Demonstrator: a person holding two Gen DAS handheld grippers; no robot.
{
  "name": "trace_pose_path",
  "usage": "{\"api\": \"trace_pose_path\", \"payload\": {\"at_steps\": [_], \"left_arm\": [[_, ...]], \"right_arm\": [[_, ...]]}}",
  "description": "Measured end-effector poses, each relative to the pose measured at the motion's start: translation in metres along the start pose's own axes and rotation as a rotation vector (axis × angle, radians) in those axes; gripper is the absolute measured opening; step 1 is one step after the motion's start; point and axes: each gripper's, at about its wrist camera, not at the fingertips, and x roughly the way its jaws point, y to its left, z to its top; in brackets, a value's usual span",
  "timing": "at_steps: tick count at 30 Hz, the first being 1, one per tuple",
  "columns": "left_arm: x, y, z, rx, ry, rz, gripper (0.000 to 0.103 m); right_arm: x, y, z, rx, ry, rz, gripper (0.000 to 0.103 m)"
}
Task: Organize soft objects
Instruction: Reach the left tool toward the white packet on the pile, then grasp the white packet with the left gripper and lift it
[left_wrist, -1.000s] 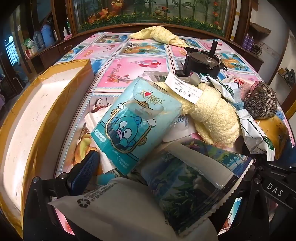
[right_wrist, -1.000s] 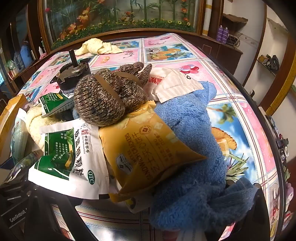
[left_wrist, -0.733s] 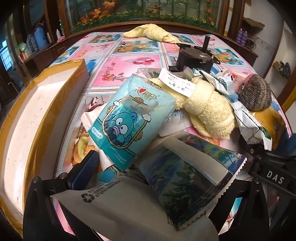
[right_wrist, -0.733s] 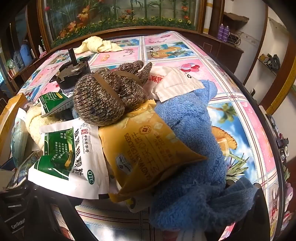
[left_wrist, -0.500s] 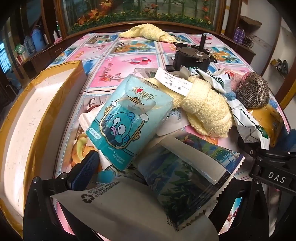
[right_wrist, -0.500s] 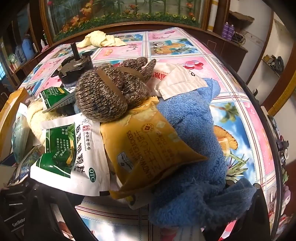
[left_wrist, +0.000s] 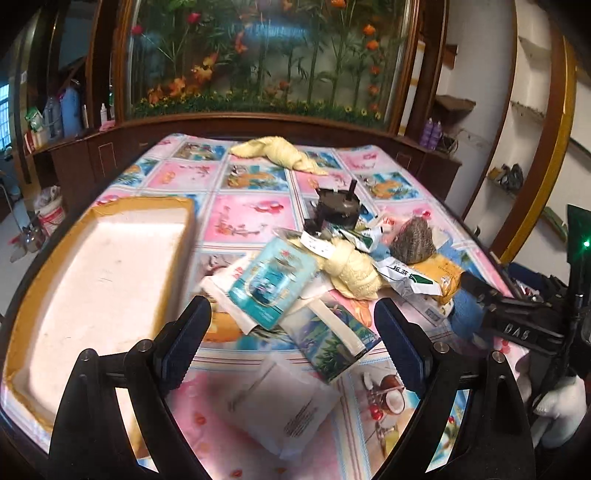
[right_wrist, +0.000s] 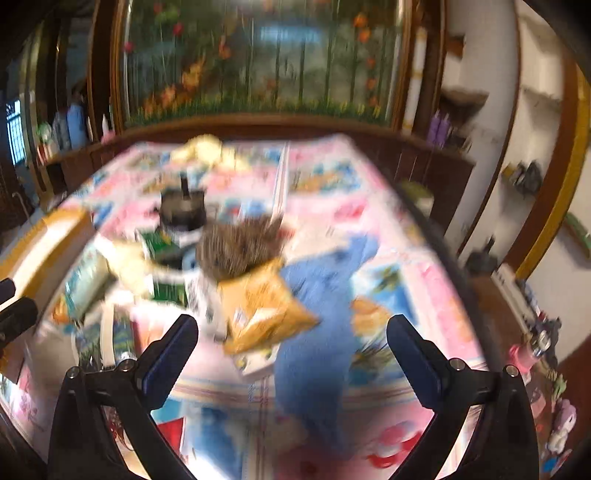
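Pile of soft objects (left_wrist: 347, 273) lies ahead of left gripper (left_wrist: 291, 339) & right gripper (right_wrist: 291, 347), both spread apart, empty.

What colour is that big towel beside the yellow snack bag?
Blue towel; the right wrist view shows it best.

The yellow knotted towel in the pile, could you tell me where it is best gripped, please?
Probably grip the yellow knotted towel across its thick rolled body at the near end, coming from above with the open left gripper; the far end lies under a paper slip.

Left tool (left_wrist: 291, 332) jaws wide apart, empty; right tool (right_wrist: 291, 343) likewise.
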Motion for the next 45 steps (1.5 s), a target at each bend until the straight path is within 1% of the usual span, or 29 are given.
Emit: {"api": "trace_pose_path", "payload": {"at_steps": [1, 2, 4, 6, 7, 9, 11, 12, 13, 16, 18, 20, 22, 25, 27, 28, 29, 30, 32, 35, 37, 43, 44, 45], "left_arm": [[-0.004, 0.007, 0.001, -0.009, 0.005, -0.005, 0.091], [-0.008, 0.015, 0.0, -0.02, 0.018, -0.005, 0.09], [-0.012, 0.032, -0.001, -0.051, 0.043, 0.011, 0.09], [-0.017, 0.05, -0.006, -0.091, 0.055, 0.021, 0.09], [-0.019, 0.056, -0.011, -0.104, 0.062, 0.018, 0.09], [-0.02, 0.066, -0.018, -0.119, 0.083, 0.01, 0.09], [-0.021, 0.067, -0.026, -0.115, 0.102, -0.021, 0.09], [-0.02, 0.063, -0.03, -0.094, 0.116, -0.042, 0.09], [-0.02, 0.057, -0.034, -0.066, 0.124, -0.053, 0.09], [-0.016, 0.034, -0.046, 0.038, 0.155, -0.061, 0.09], [-0.015, 0.025, -0.052, 0.081, 0.17, -0.073, 0.09], [-0.015, 0.023, -0.055, 0.098, 0.176, -0.079, 0.09], [-0.013, 0.026, -0.055, 0.103, 0.191, -0.082, 0.09], [-0.013, 0.029, -0.057, 0.118, 0.2, -0.123, 0.09], [-0.014, 0.025, -0.059, 0.16, 0.176, -0.133, 0.09], [-0.014, 0.021, -0.059, 0.188, 0.167, -0.126, 0.09], [-0.013, 0.017, -0.059, 0.221, 0.17, -0.122, 0.09], [-0.011, 0.014, -0.058, 0.247, 0.176, -0.125, 0.09], [-0.004, 0.006, -0.058, 0.3, 0.191, -0.111, 0.09], [0.009, 0.0, -0.055, 0.385, 0.188, -0.066, 0.09], [0.02, 0.001, -0.052, 0.414, 0.208, -0.051, 0.09], [0.049, 0.003, -0.053, 0.465, 0.306, -0.08, 0.09], [0.05, 0.002, -0.054, 0.48, 0.299, -0.082, 0.09], [0.05, 0.002, -0.055, 0.484, 0.309, -0.096, 0.09]], "right_arm": [[-0.005, -0.004, 0.001, 0.006, -0.036, 0.009, 0.102], [-0.006, -0.008, 0.004, 0.011, -0.035, 0.02, 0.102], [0.003, -0.018, 0.01, 0.035, 0.035, 0.012, 0.102], [0.007, -0.029, 0.013, 0.087, 0.054, 0.042, 0.101], [0.009, -0.031, 0.015, 0.102, 0.065, 0.055, 0.099], [0.01, -0.028, 0.018, 0.125, 0.082, 0.127, 0.097], [-0.001, -0.011, 0.011, 0.108, 0.095, 0.201, 0.097], [-0.003, 0.0, 0.01, 0.084, 0.107, 0.242, 0.097], [-0.003, 0.011, 0.007, 0.063, 0.119, 0.28, 0.097], [0.0, 0.05, 0.003, 0.007, 0.192, 0.439, 0.097], [0.006, 0.082, 0.002, -0.061, 0.243, 0.495, 0.097], [0.015, 0.108, 0.002, -0.124, 0.282, 0.491, 0.097], [0.03, 0.125, 0.004, -0.162, 0.31, 0.449, 0.097], [0.057, 0.136, 0.005, -0.15, 0.394, 0.445, 0.096], [0.07, 0.144, 0.001, -0.172, 0.433, 0.413, 0.089], [0.073, 0.144, -0.001, -0.182, 0.446, 0.398, 0.084], [0.068, 0.144, -0.001, -0.201, 0.422, 0.375, 0.069], [0.064, 0.142, -0.002, -0.213, 0.417, 0.374, 0.063], [0.061, 0.14, -0.002, -0.2, 0.432, 0.381, 0.06], [0.059, 0.131, -0.004, -0.199, 0.437, 0.371, 0.06], [0.055, 0.121, -0.008, -0.188, 0.437, 0.367, 0.06], [0.047, 0.094, -0.015, -0.125, 0.444, 0.4, 0.061], [0.046, 0.089, -0.016, -0.111, 0.447, 0.409, 0.061], [0.046, 0.086, -0.017, -0.101, 0.448, 0.413, 0.061]]}}
